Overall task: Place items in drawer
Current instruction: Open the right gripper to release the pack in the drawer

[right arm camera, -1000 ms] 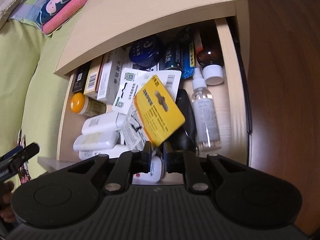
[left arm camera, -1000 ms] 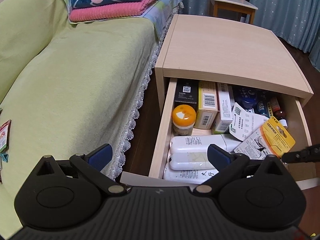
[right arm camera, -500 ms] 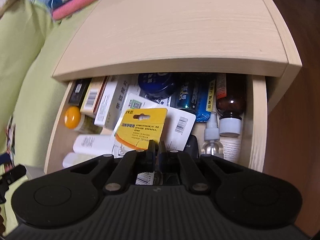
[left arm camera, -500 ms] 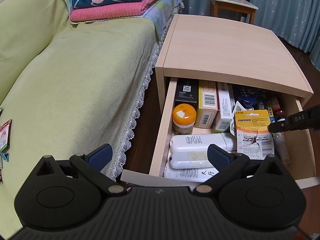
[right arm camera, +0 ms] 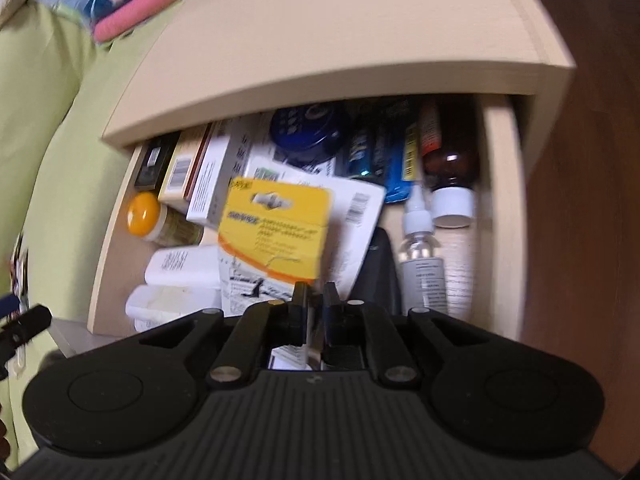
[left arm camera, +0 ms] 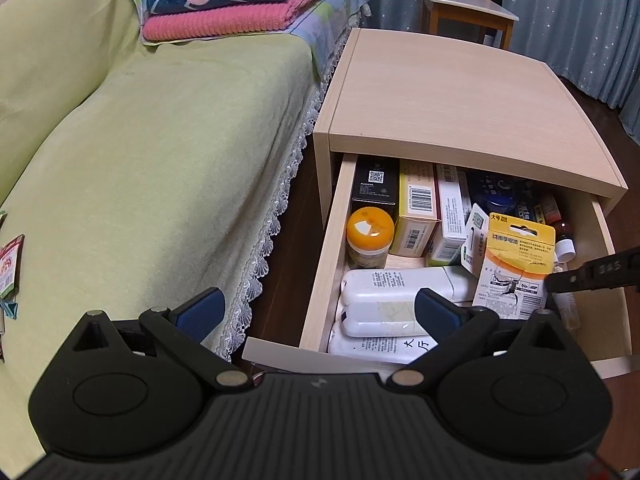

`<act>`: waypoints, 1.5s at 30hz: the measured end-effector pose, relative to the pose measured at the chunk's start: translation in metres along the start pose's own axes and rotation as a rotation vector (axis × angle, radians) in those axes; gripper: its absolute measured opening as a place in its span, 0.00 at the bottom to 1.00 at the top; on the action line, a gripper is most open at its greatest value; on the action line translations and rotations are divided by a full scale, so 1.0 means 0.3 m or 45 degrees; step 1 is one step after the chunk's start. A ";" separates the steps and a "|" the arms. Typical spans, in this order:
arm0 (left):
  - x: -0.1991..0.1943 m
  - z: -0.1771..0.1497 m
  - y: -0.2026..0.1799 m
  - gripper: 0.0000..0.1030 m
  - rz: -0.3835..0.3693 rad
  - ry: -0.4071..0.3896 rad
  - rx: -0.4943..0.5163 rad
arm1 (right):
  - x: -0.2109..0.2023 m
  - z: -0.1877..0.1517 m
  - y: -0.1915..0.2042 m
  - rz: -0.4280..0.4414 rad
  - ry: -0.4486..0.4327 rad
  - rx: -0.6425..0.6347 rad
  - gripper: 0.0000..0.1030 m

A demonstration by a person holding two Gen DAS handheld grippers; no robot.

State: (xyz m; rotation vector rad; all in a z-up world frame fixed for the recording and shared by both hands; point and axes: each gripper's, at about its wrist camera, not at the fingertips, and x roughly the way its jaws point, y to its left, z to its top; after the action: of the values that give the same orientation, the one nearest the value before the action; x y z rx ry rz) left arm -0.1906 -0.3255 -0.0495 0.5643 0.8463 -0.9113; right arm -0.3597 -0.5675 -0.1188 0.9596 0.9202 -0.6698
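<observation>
Right gripper (right arm camera: 315, 294): fingers (right arm camera: 299, 300) clenched on the lower edge of a yellow card (right arm camera: 276, 232), held upright over the middle of the open drawer (right arm camera: 500, 200); this view is motion-blurred. Left gripper (left arm camera: 316, 310): fingers (left arm camera: 200, 312) released, wide apart and empty, poised above the drawer's front left corner and the bed edge. Seen from the left wrist, the card (left arm camera: 518, 256) hangs just right of the white cases (left arm camera: 400, 300), with the right gripper (left arm camera: 560, 280) entering from the right. The drawer is crowded: boxes (left arm camera: 416, 208) stand along the back left, an orange-capped jar (left arm camera: 370, 232) sits by the left wall, a blue tin (right arm camera: 308, 128) and brown bottle (right arm camera: 450, 172) lie at the back, and a spray bottle (right arm camera: 422, 256) lies near the right wall. Little bare floor shows. The nightstand (left arm camera: 448, 100) top is bare. A green bed (left arm camera: 160, 140) with lace trim adjoins on the left, with folded towels (left arm camera: 232, 4) beyond; a chair (left arm camera: 464, 4) and curtain (left arm camera: 568, 12) stand behind.
</observation>
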 end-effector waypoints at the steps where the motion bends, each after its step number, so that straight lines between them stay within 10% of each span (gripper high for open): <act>1: 0.000 -0.001 0.000 0.99 0.001 0.000 0.001 | 0.006 0.003 0.006 0.003 -0.012 -0.005 0.09; 14: -0.002 -0.009 -0.004 0.99 0.010 0.001 -0.001 | 0.045 0.137 0.024 -0.044 -0.115 0.000 0.12; 45: -0.004 -0.011 -0.072 0.99 -0.010 -0.014 0.051 | -0.188 -0.132 0.071 -0.104 -0.154 -0.135 0.34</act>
State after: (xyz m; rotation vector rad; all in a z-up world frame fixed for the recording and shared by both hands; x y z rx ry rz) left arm -0.2108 -0.3334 -0.0519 0.5908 0.8225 -0.9398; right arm -0.3825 -0.5182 -0.0715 0.7827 0.8824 -0.7328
